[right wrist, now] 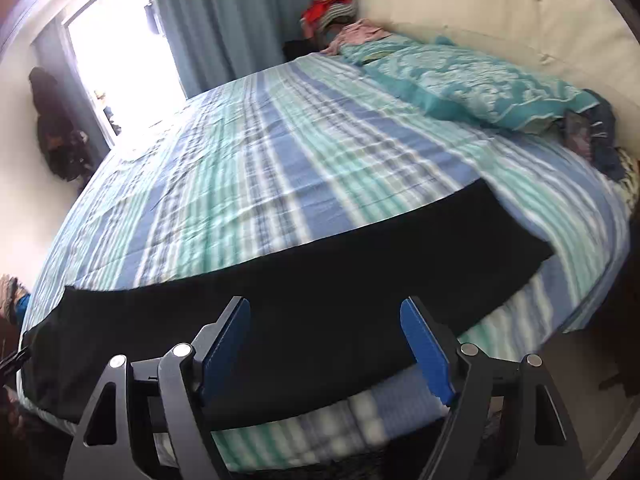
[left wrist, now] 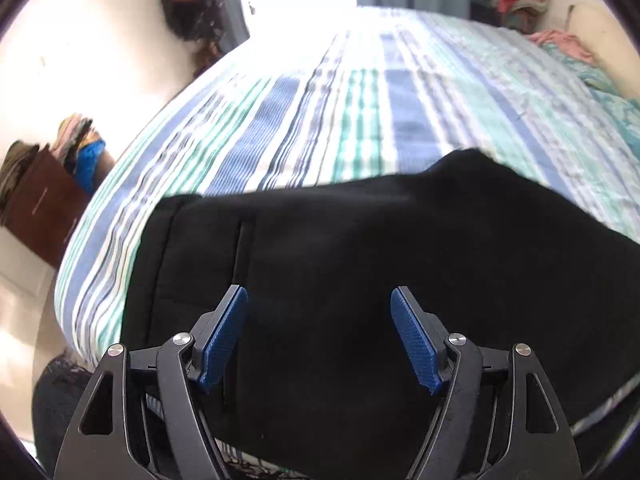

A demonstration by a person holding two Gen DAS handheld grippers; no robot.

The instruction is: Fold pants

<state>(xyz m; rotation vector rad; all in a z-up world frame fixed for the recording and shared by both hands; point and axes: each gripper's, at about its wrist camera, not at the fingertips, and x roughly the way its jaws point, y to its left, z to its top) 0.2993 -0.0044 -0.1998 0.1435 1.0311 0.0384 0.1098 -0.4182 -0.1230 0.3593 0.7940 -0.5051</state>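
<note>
Black pants [left wrist: 360, 272] lie flat along the near edge of a striped bed [left wrist: 320, 112]. In the left wrist view their waistband end fills the lower frame, and my left gripper [left wrist: 319, 300] hovers over it, open and empty. In the right wrist view the pants [right wrist: 320, 280] stretch as a long dark band from lower left to the right across the bed [right wrist: 260, 160]. My right gripper [right wrist: 325, 312] is open and empty above the middle of that band.
A teal patterned pillow [right wrist: 480, 84] and a cream headboard [right wrist: 500, 12] are at the far right. Piled clothes [right wrist: 332, 8] sit in the far corner by blue curtains [right wrist: 240, 12]. A brown bag with clothes [left wrist: 44, 196] stands left of the bed.
</note>
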